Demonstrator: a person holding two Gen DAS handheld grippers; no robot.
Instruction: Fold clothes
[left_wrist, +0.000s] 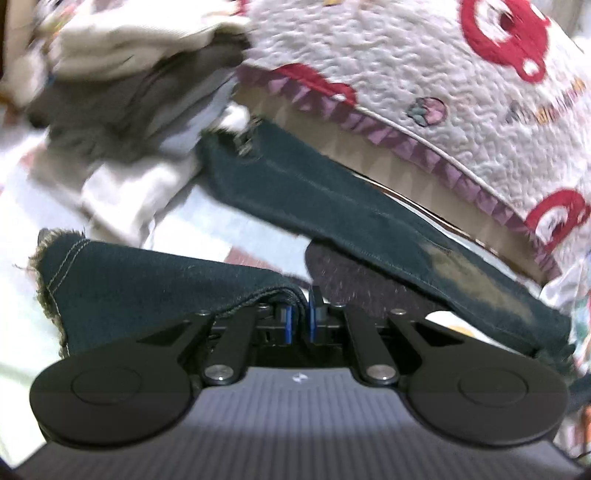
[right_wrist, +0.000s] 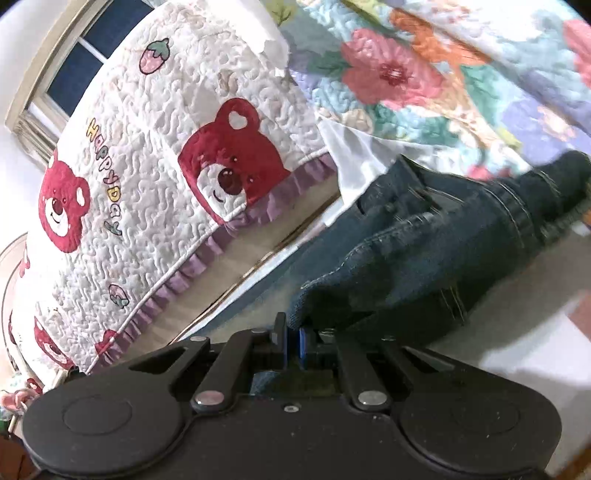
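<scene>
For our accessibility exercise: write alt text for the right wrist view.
The right gripper is shut on an edge of dark jeans, which stretch away to the right. Behind are a bear-print quilt with a purple frill and a floral quilt.

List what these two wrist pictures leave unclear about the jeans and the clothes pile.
- Left wrist view: the clothes pile is smeared by motion blur, so single garments cannot be told apart.
- Left wrist view: the left claw is shut on the jeans; its own body hides the denim below.
- Right wrist view: the right claw is shut on a denim edge; which part is unclear.
- Right wrist view: the jeans' far end runs off the right edge, blurred.
</scene>
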